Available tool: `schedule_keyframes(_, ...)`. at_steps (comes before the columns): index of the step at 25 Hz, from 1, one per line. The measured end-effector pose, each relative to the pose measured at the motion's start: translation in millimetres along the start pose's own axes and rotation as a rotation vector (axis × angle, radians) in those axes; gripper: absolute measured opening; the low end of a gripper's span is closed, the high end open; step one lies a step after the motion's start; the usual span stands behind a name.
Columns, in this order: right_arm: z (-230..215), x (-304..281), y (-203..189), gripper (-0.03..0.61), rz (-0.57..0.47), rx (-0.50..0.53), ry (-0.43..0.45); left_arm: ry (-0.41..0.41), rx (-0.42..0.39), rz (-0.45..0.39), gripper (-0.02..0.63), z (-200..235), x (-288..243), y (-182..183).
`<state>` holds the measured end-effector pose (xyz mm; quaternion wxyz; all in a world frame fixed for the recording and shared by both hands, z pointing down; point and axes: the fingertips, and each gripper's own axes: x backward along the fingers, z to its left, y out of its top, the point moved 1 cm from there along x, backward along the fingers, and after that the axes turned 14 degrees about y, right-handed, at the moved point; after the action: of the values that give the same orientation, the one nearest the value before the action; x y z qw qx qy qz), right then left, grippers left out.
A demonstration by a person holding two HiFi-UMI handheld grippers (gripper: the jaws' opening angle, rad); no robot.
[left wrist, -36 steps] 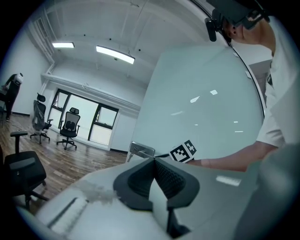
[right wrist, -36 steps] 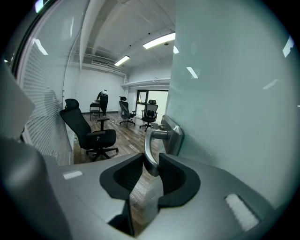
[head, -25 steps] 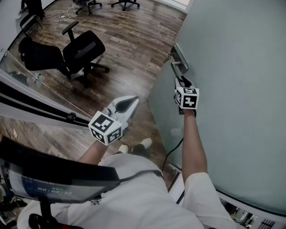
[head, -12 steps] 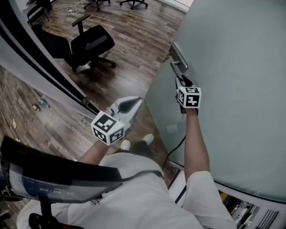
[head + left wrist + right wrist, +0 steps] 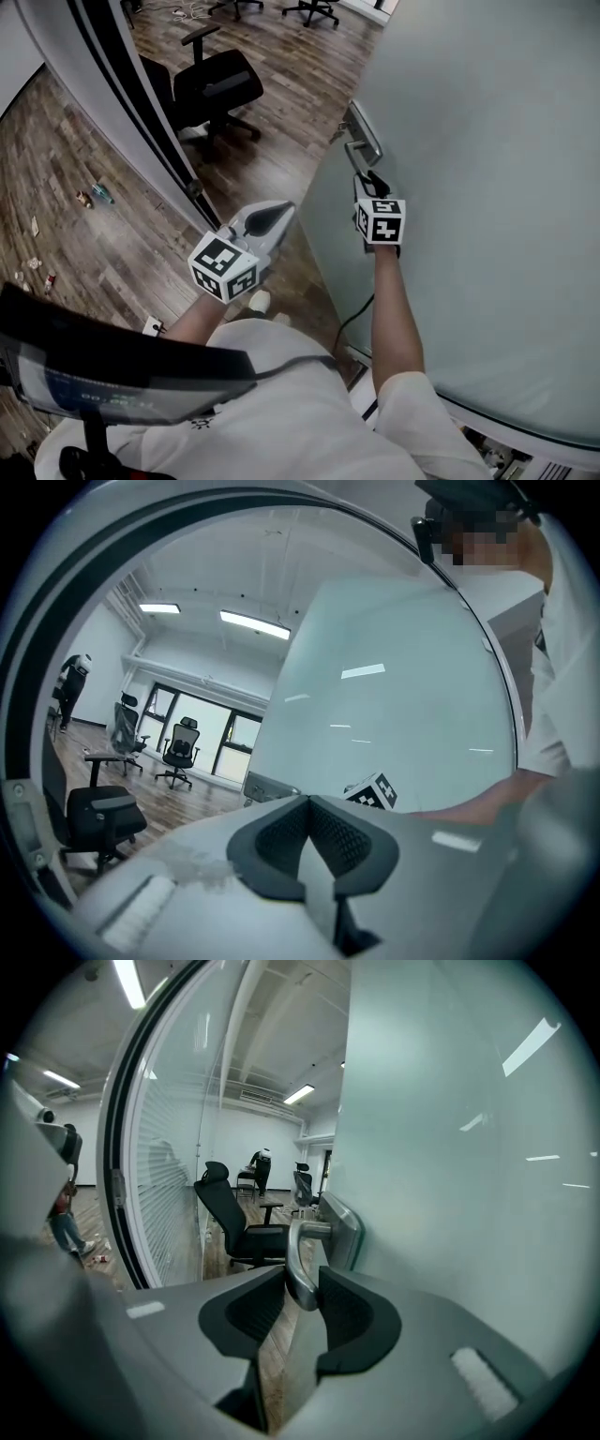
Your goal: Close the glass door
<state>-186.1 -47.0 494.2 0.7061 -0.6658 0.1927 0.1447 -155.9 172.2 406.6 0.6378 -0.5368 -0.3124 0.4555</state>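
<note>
The glass door (image 5: pixel 487 187) rises just ahead of the right gripper (image 5: pixel 302 1288), whose jaws pinch its metal handle (image 5: pixel 296 1251). To that gripper's left, clear of the door, the left gripper (image 5: pixel 308 806) has its jaws pressed together on nothing. An office chair (image 5: pixel 216 89) stands beyond it.

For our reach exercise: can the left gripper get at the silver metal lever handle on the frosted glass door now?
Probably not: the right gripper is clamped on the silver metal lever handle, and the left gripper is shut.
</note>
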Motion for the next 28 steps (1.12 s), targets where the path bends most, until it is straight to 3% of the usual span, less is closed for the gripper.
schedule_keyframes(15, 83.3, -1.7, 0.1, 0.115, -0.018, 0.079, 0.116, 0.256, 0.016, 0.013, 0.0, 7.0, 85.2, -29.8)
schedule_keyframes(22, 141.5, 6.1, -4.9, 0.115, -0.02, 0.111, 0.158, 0.286, 0.008, -0.028, 0.0, 27.8, 134.8, -21.5)
schedule_keyframes(28, 162.2, 9.9, -1.9, 0.117, -0.025, 0.129, 0.213, 0.293, 0.005, -0.033, 0.0, 39.8, 143.5, -8.5)
